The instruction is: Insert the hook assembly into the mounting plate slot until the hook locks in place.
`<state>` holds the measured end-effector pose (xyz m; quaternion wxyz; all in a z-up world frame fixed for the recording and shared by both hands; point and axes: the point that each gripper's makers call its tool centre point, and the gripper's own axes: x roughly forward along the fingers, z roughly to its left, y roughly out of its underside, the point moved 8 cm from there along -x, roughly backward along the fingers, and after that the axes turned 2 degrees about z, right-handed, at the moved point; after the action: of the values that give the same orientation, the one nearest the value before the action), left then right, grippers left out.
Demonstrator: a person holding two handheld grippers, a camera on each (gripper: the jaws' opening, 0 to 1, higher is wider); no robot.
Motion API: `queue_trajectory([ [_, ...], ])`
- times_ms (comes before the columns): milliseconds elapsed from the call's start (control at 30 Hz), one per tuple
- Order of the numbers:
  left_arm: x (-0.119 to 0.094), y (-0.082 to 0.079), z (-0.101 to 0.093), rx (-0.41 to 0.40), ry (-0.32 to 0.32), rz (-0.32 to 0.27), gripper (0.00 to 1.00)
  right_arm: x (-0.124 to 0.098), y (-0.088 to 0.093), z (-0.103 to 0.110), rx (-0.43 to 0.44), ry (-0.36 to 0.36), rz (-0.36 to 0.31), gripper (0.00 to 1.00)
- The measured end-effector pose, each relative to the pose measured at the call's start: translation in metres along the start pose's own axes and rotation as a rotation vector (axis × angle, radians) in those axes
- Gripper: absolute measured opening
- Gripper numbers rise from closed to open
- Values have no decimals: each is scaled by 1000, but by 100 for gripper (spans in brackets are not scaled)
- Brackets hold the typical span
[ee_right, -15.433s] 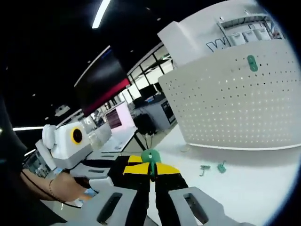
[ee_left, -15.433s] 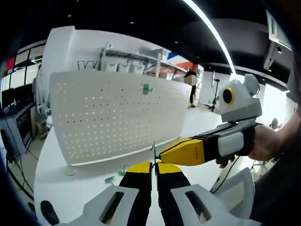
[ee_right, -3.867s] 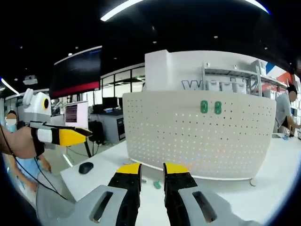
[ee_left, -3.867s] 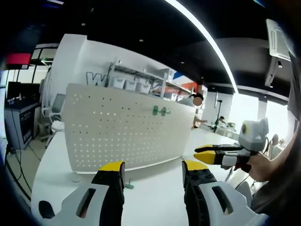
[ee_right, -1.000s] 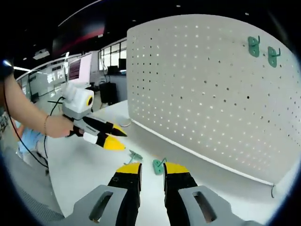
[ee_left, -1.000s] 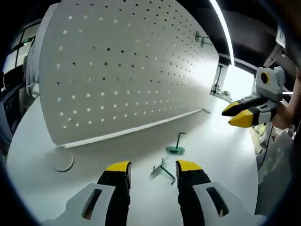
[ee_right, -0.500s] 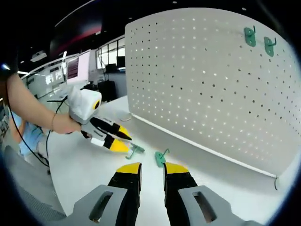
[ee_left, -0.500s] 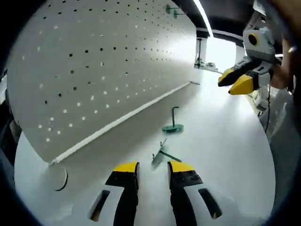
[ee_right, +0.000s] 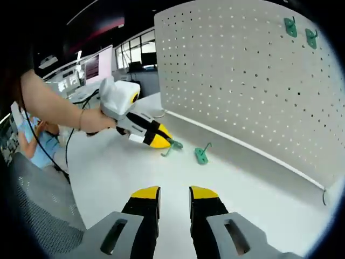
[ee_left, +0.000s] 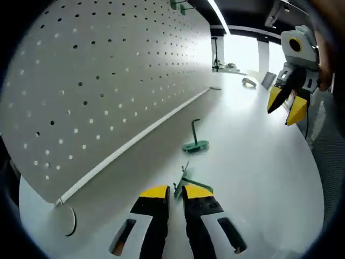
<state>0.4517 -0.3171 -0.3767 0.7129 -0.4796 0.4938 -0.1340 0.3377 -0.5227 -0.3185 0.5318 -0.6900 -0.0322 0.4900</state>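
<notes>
2 green hooks lie on the white table (ee_left: pixel 259 162) in the left gripper view: a near hook (ee_left: pixel 186 181) touching the tips of the left gripper (ee_left: pixel 176 192), and a second hook (ee_left: pixel 195 141) standing on its base plate just beyond. Since 0.5 s ago the jaws have narrowed from a clear gap to a thin one around the near hook's wire; whether they already clamp it cannot be told, though the pick-up step appears to be under way. The pegboard (ee_left: pixel 108 81) rises at the left, with 2 mounted hooks (ee_left: pixel 180 5) at its top edge, and the right gripper (ee_left: pixel 288 105) hangs well apart at the upper right, tips pointing down, its jaws a little apart. In the right gripper view, the right gripper (ee_right: pixel 173 194) hovers above bare table, jaws slightly parted and empty, having drawn back from the hooks since 0.5 s ago. The person's hand (ee_right: pixel 99 121) angles the left gripper (ee_right: pixel 161 141) down, its tips at the near hook (ee_right: pixel 171 147); the second hook (ee_right: pixel 202 154) stands just beside. Mounted hooks (ee_right: pixel 301 31) sit high on the pegboard (ee_right: pixel 253 75), so insertion is judged still ahead.
</notes>
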Motion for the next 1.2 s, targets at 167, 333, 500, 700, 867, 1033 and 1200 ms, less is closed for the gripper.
queue_trajectory([
  [167, 3, -3, -1, 70, 28, 15, 5, -3, 14, 9, 2, -36, 51, 20],
  [333, 4, -5, -1, 82, 35, 14, 4, -9, 21, 12, -1, -39, 73, 20],
  [500, 6, -7, -1, 88, 38, 10, 3, -12, 25, 10, 12, -27, 85, 20],
  [700, 5, -12, 2, 17, 51, -12, 1, -12, 26, 10, 14, -24, 85, 20],
  [867, 4, -11, 6, -3, 40, 2, 1, -12, 25, 9, 13, -21, 79, 20],
  [1033, 3, -14, 6, -16, 45, 18, 1, -12, 24, 7, 19, -17, 73, 20],
  [1200, -2, -22, 6, -39, 31, 16, 1, -13, 23, 9, 18, -19, 66, 20],
])
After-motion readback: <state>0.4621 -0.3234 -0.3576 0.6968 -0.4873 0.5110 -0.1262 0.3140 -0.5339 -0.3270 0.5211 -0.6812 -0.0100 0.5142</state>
